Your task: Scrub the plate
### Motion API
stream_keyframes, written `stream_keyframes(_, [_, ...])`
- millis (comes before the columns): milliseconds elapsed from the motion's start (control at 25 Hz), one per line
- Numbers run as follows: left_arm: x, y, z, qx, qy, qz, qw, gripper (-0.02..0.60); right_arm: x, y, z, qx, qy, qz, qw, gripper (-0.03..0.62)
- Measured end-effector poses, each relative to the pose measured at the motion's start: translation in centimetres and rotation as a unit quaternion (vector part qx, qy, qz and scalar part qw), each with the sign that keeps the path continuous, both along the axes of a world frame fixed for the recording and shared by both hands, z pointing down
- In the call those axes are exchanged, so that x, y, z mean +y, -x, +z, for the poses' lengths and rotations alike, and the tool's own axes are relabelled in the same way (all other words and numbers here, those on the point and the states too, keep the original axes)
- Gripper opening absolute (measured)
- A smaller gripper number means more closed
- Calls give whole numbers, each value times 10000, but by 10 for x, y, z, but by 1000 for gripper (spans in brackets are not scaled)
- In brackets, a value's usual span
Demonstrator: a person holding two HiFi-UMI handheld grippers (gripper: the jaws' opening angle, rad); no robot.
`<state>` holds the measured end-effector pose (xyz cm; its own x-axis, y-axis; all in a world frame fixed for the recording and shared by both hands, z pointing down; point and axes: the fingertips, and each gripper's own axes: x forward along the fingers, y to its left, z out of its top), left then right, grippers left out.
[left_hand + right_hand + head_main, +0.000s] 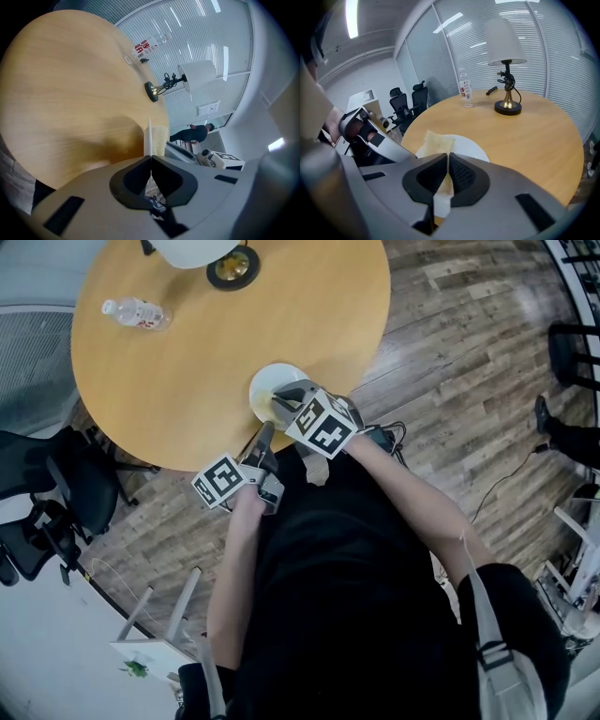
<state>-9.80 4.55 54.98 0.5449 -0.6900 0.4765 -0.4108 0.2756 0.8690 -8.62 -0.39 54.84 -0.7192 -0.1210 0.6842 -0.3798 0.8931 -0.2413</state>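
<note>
Plate (273, 380) — centre frame, at the bench (187, 352) edge. Your left claw (150, 157) is clamped on its rim to steady it; your right claw (447, 158) pinches the sponge (435, 139) — pressed flat for scrubbing.

R hand-held gripper (447, 160) clamped on yellow sponge (436, 140), lying on white plate (472, 151), wood table (529, 136).

We look down on a round, pale wooden table (187, 381) standing on a grey-brown plank floor (450, 343). Toward its far side we find a lamp (501, 42) with a white shade and a brass base, and a clear water bottle (136, 313). Black office chairs (42, 512) stand at the left. Glass walls with slatted blinds (562, 61) enclose the room, and a strip light (351, 18) glows overhead.
</note>
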Motion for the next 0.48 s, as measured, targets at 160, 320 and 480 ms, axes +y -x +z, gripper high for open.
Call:
stream_keyframes(160, [0,2,-2,-35,-29,-38,10000,20,-1,-13,16,216,23,-2,9998,26])
stream_keyframes(320, [4,3,-1,-72,-32,-60,10000,21,-4,-37,31,430,85,168,9989,26])
stream_keyframes(480, [6,3,-3,-98,-42,-93,9999,21,-12,-62,45,655,164,396,9969,26])
